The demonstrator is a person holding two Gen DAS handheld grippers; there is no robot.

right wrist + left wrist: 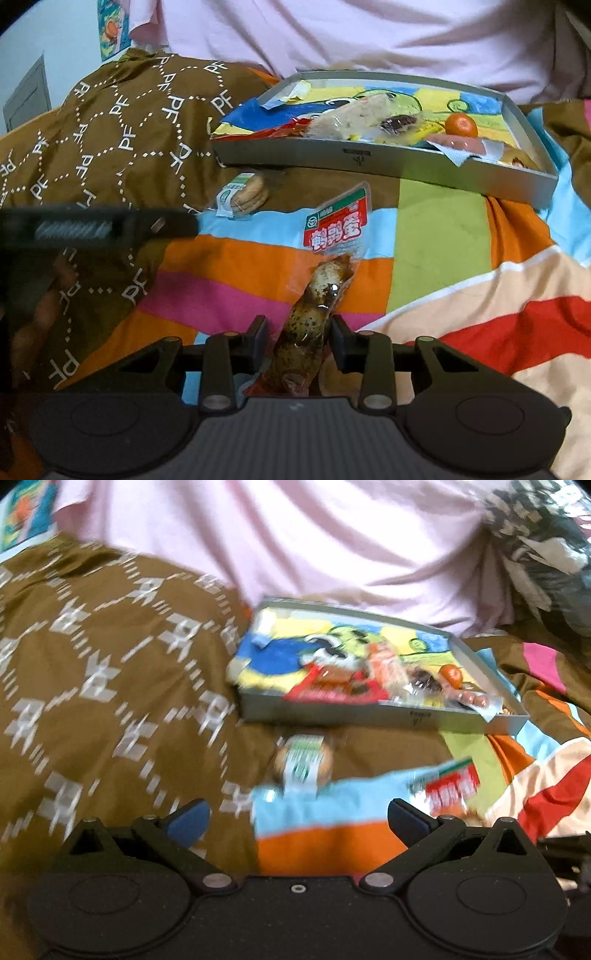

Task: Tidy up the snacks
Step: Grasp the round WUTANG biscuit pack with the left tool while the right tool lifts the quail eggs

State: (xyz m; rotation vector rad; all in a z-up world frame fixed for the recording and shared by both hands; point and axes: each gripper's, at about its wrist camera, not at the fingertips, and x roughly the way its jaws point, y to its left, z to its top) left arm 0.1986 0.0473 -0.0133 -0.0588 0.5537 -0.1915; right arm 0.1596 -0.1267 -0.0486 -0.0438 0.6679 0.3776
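Note:
A grey box lid (332, 712) (369, 160) lined with a cartoon picture lies on the bed and holds several wrapped snacks and an orange (460, 124). A wrapped biscuit pack (303, 764) (242, 195) lies on the bedding in front of the box. My right gripper (298, 326) is shut on a clear pack of brown quail eggs (314, 314) with a red label (338, 225); that label also shows in the left wrist view (448, 788). My left gripper (295, 818) is open and empty, just short of the biscuit pack.
A brown patterned blanket (92, 672) covers the left. A striped colourful sheet (461, 277) covers the right. A person in a pink shirt (295, 539) sits behind the box. The left gripper's body (92, 225) shows at the left of the right wrist view.

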